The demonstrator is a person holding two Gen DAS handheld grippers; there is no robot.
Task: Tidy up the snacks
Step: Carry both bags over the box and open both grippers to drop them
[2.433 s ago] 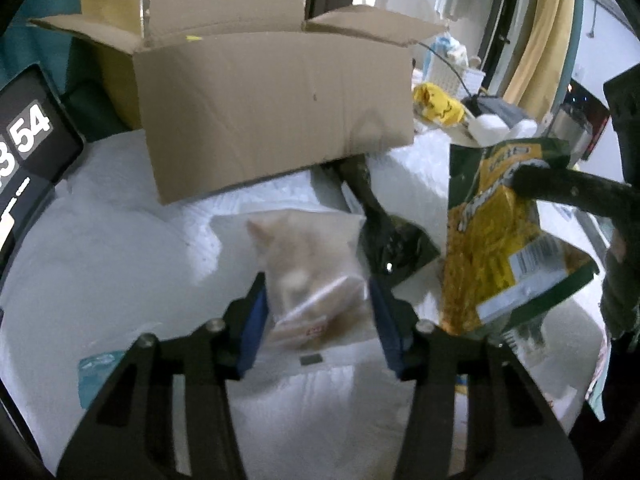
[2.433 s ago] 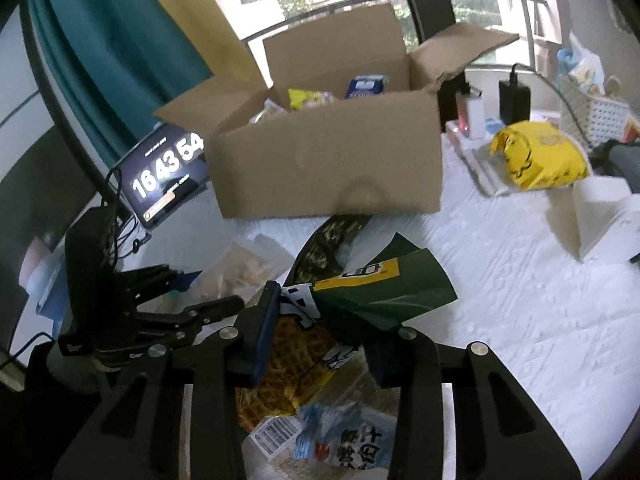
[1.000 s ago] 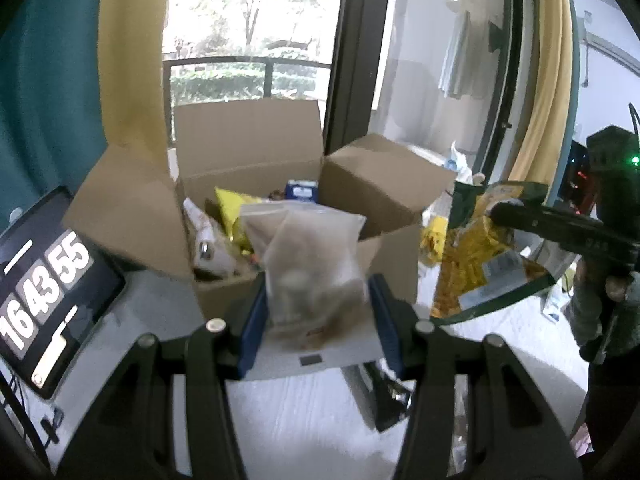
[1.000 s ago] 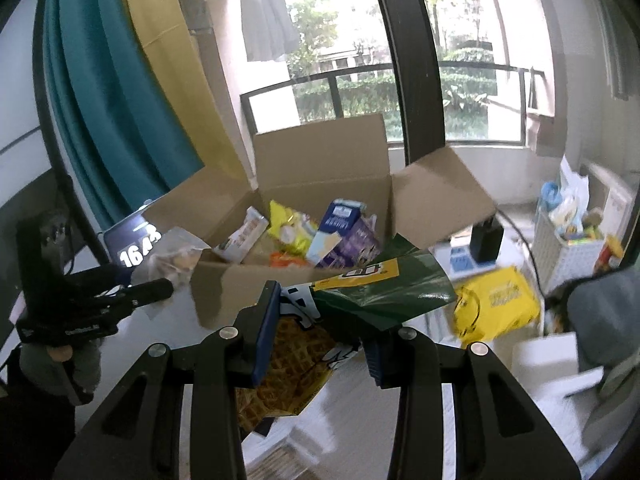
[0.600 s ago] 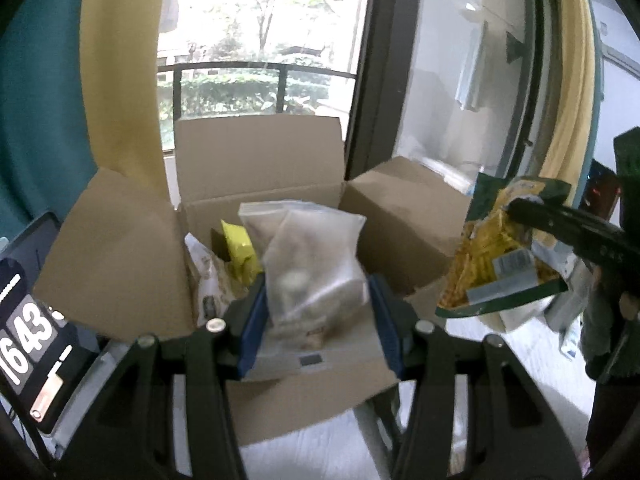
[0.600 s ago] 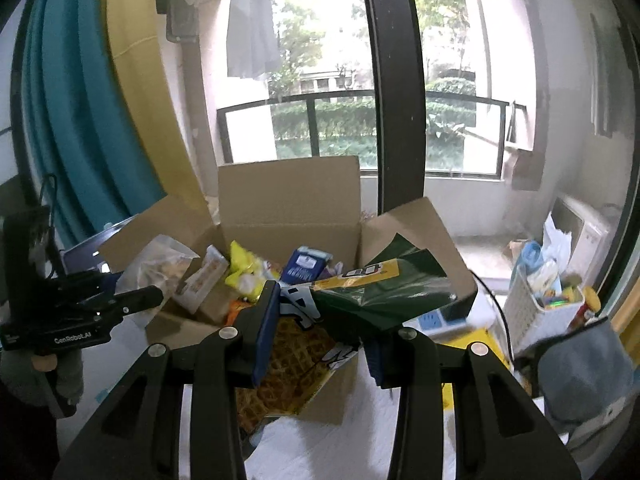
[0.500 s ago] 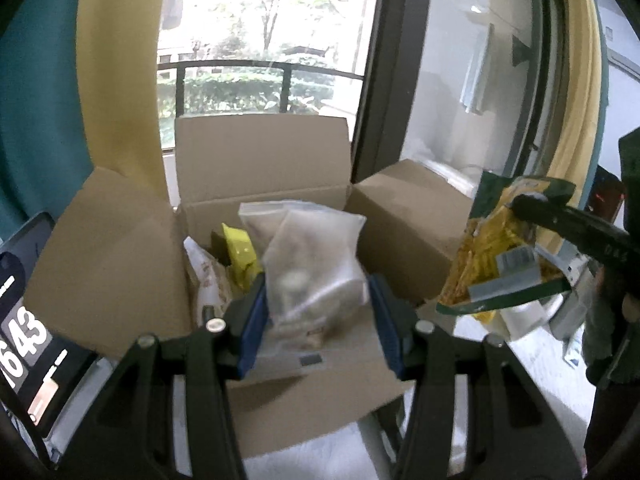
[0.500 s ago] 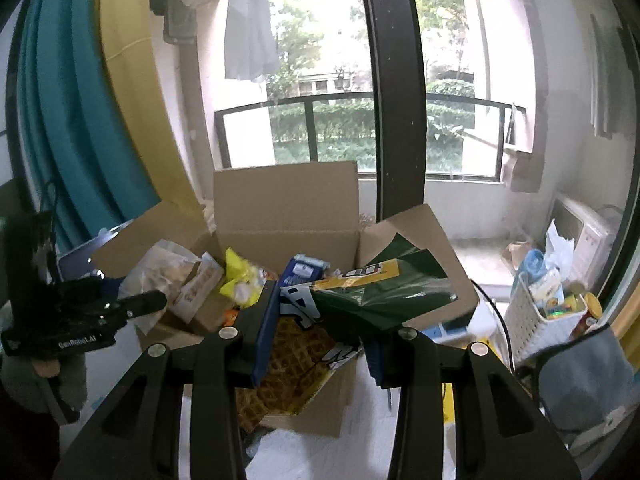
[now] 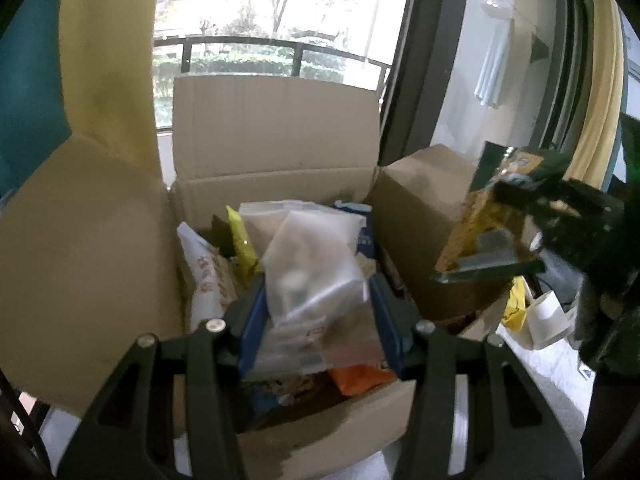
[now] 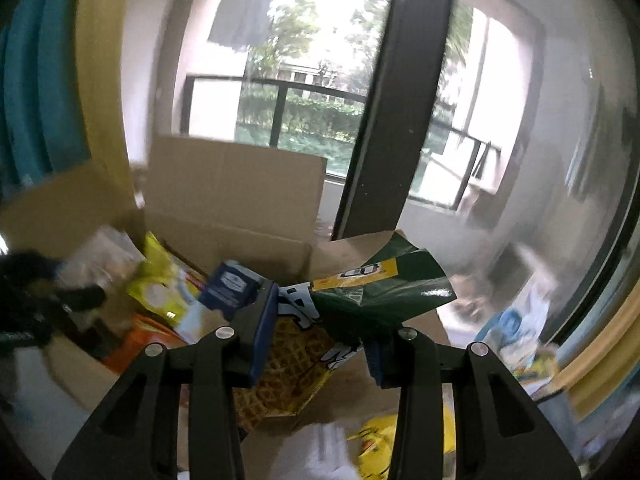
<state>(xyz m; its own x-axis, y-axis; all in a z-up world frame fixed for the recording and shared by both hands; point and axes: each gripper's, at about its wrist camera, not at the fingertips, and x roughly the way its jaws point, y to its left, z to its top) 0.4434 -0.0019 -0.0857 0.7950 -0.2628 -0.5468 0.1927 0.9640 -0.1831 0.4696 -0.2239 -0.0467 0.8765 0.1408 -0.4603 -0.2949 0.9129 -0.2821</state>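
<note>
My left gripper point(image 9: 318, 316) is shut on a clear plastic snack bag point(image 9: 312, 272) and holds it over the open cardboard box point(image 9: 276, 148). My right gripper point(image 10: 320, 336) is shut on a green and yellow waffle snack bag point(image 10: 360, 292) above the box's right flap point(image 10: 360, 244). In the left wrist view the same green and yellow bag point(image 9: 484, 236) hangs from the right gripper point(image 9: 532, 200) beside the box's right flap. The box holds several packets: a yellow packet point(image 10: 160, 280), a blue carton point(image 10: 232, 288), an orange packet point(image 9: 360, 376).
Tall box flaps stand at the left point(image 9: 84, 256) and back. A black window post point(image 10: 384, 120) and a balcony rail rise behind the box. A yellow bag point(image 10: 376, 444) and a white roll point(image 9: 548, 320) lie on the white cloth to the right. Yellow and teal curtains hang left.
Both grippers rose from the table with their bags and moved forward to the box. The left bag now hangs over the box's inside; the right bag has rolled and reached the right flap.
</note>
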